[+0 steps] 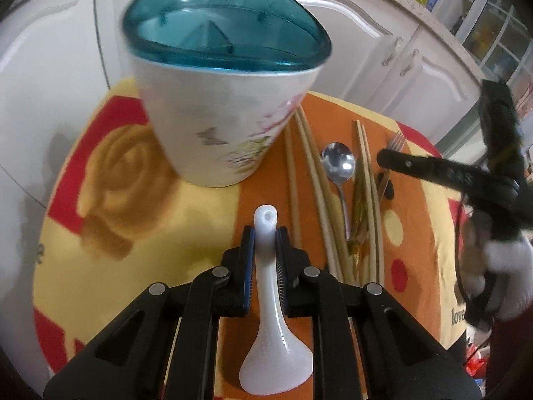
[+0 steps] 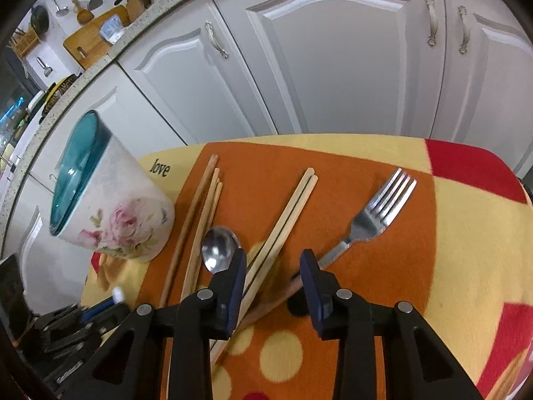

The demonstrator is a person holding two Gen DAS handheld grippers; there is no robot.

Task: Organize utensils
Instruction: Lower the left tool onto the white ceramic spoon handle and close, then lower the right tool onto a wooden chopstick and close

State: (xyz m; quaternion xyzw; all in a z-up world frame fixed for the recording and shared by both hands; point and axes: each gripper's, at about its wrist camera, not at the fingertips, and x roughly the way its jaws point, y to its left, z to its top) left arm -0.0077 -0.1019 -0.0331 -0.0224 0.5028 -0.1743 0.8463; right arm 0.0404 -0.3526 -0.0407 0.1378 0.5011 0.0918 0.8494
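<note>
My left gripper is shut on the handle of a white rice paddle, held above the cloth in front of the flowered utensil holder with a teal rim. Several chopsticks, a metal spoon and a fork lie right of the holder. My right gripper is open above the fork's handle and a chopstick pair. The fork, spoon and holder show in the right wrist view.
The utensils lie on a small table under an orange, yellow and red cloth. White cabinet doors stand close behind it. The right gripper shows in the left wrist view, over the fork.
</note>
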